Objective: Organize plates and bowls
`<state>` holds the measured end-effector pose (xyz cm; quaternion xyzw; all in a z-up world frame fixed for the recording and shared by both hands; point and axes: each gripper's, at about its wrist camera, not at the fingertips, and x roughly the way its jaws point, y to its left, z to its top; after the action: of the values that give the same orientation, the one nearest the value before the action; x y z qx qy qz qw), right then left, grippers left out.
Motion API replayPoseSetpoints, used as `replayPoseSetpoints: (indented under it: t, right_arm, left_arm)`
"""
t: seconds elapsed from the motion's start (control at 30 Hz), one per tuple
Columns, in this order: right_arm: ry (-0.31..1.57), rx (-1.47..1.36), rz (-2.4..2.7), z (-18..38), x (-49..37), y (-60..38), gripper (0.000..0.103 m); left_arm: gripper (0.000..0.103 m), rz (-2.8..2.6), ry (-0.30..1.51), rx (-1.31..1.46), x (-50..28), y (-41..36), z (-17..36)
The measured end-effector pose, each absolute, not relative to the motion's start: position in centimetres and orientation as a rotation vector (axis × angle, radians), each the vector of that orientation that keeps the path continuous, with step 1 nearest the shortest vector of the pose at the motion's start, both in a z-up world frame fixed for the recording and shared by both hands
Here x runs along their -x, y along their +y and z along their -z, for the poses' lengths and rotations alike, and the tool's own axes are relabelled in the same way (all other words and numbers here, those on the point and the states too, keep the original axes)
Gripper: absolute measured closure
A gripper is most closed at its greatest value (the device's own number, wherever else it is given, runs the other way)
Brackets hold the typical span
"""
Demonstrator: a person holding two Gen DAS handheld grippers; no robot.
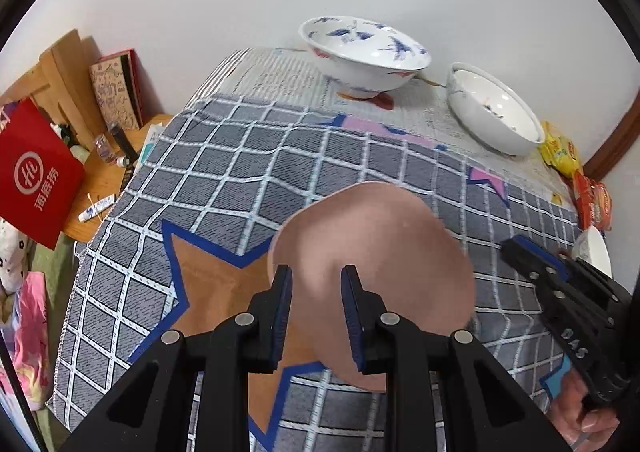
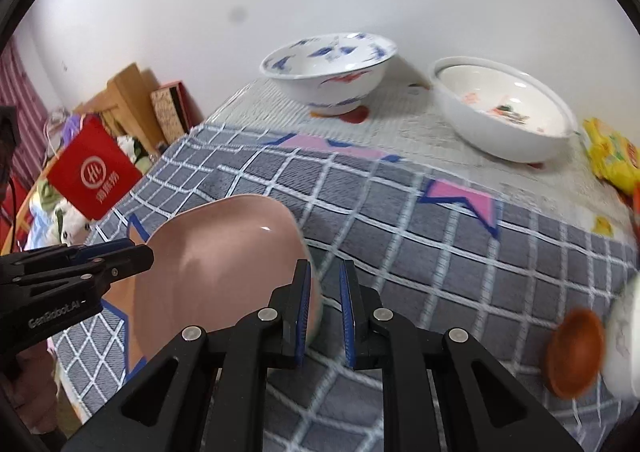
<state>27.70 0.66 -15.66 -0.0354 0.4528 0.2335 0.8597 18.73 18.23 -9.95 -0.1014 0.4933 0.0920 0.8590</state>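
Two glazed round bowls far back; smooth pink plate flat on checked woven cloth. Left fingers, right fingers: narrow gap, gripping nothing.

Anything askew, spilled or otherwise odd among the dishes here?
Nothing spilled or broken. The white bowl with red-green motifs sits tilted beside the upright blue-patterned bowl, and yellow snack packets share the checked cloth.
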Motion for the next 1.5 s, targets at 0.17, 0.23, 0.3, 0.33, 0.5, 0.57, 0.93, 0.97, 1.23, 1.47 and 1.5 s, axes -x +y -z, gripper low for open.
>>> replayPoseSetpoints:
  t: [0.17,0.23,0.3,0.33,0.5,0.57,0.93,0.97,1.23,1.47,1.5]
  right_arm:
    - [0.903,0.035,-0.405,12.9,-25.8,-4.9,0.082]
    - [0.883,0.022,-0.351,11.8,-24.9,-7.7,0.079]
    - [0.863,0.019,-0.300,10.9,-24.0,-10.3,0.079]
    - [0.857,0.019,-0.278,10.6,-23.7,-11.4,0.077]
    - [0.828,-0.008,-0.134,9.2,-21.9,-18.2,0.076]
    - [0.822,-0.026,-0.084,9.0,-21.1,-21.1,0.076]
    - [0.866,-0.116,0.095,10.7,-17.5,-32.4,0.076]
    - [0.877,-0.126,0.099,11.2,-17.4,-32.9,0.076]
    - [0.965,-0.174,0.110,15.1,-17.4,-34.7,0.076]
    - [1.001,-0.209,0.086,17.3,-17.9,-34.6,0.076]
    - [1.001,-0.215,0.080,17.4,-17.9,-34.6,0.076]
  left_arm:
    - [0.079,-0.139,1.016,0.176,-18.7,14.7,8.6]
    - [0.079,-0.114,1.014,0.164,-18.8,13.0,8.3]
    - [0.078,-0.083,1.010,0.147,-18.8,10.9,8.0]
    - [0.075,-0.067,1.009,0.139,-18.8,9.9,8.0]
    - [0.071,0.003,1.011,0.099,-18.7,5.0,7.9]
    - [0.071,0.024,1.012,0.082,-18.6,3.4,8.0]
    - [0.070,0.100,1.038,0.055,-19.8,-2.6,9.5]
    - [0.070,0.103,1.041,0.052,-20.0,-3.0,9.7]
    - [0.060,0.129,1.069,0.047,-21.8,-5.1,11.6]
    - [0.059,0.140,1.092,0.041,-24.1,-6.6,13.1]
    - [0.060,0.142,1.092,0.037,-24.4,-6.8,13.3]
